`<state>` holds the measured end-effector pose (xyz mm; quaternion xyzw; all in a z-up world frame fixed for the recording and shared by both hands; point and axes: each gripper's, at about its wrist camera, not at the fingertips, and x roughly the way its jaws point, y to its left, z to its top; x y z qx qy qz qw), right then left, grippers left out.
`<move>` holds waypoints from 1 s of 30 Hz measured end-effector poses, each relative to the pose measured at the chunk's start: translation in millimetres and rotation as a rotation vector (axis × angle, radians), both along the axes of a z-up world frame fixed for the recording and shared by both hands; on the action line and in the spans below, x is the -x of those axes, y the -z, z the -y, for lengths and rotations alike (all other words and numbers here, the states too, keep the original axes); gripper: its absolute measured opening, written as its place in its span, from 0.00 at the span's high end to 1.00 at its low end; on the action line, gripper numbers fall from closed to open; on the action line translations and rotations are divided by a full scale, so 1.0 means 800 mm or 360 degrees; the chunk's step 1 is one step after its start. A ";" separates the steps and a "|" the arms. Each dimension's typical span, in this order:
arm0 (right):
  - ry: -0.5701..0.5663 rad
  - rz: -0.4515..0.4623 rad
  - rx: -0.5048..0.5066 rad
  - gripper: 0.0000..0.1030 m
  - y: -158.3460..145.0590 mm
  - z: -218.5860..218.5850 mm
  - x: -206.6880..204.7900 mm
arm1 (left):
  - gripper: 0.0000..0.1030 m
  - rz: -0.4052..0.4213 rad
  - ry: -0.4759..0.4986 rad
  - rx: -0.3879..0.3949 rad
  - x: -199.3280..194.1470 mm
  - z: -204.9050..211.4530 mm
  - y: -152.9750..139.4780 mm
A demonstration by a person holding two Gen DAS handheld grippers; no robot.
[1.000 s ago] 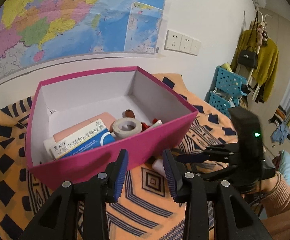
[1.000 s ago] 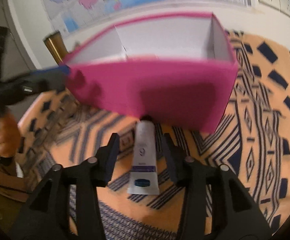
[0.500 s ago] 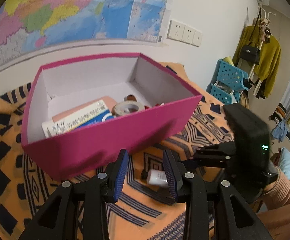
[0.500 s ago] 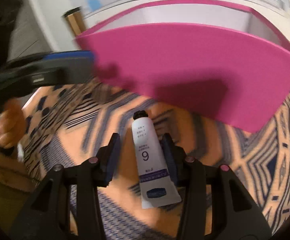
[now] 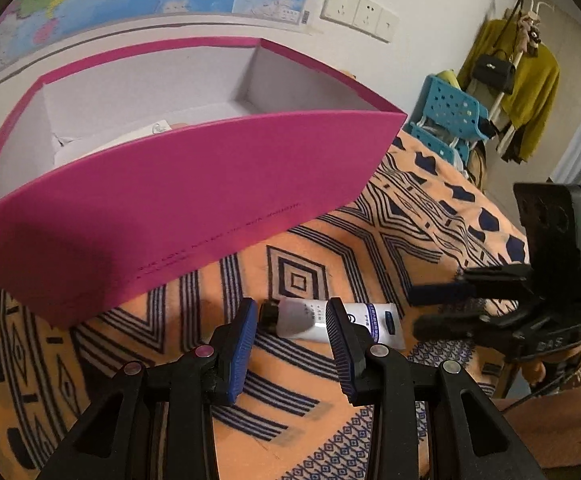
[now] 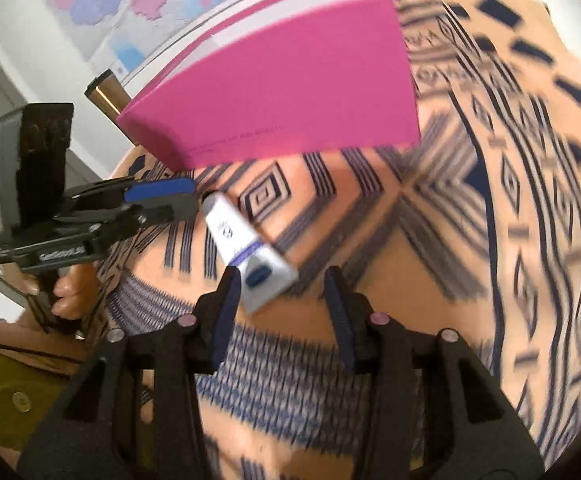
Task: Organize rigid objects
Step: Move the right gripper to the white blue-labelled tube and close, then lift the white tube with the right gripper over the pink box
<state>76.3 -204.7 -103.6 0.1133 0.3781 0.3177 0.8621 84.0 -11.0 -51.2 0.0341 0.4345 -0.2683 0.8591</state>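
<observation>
My left gripper (image 5: 292, 330) and right gripper (image 6: 280, 294) both sit narrowly open, empty, around the white cream tube (image 5: 330, 320) lying on the blanket (image 5: 390, 220) beside the pink box (image 5: 210, 208). 2 grippers closing together risk colliding.

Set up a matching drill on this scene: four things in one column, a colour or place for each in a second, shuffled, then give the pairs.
Things
1. box
2. tube
3. crate
4. sweater

Colour or place
A. hanging on a rack near the wall
B. pink outside, white inside
C. lying flat on the patterned cloth, in front of the box
D. blue, full of holes

Pairs: 1-B, 2-C, 3-D, 4-A
</observation>
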 end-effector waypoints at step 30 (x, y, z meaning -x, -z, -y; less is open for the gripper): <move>0.0121 0.0031 -0.0073 0.59 -0.003 -0.010 0.001 | 0.63 -0.0068 0.0053 -0.0070 0.009 0.011 0.014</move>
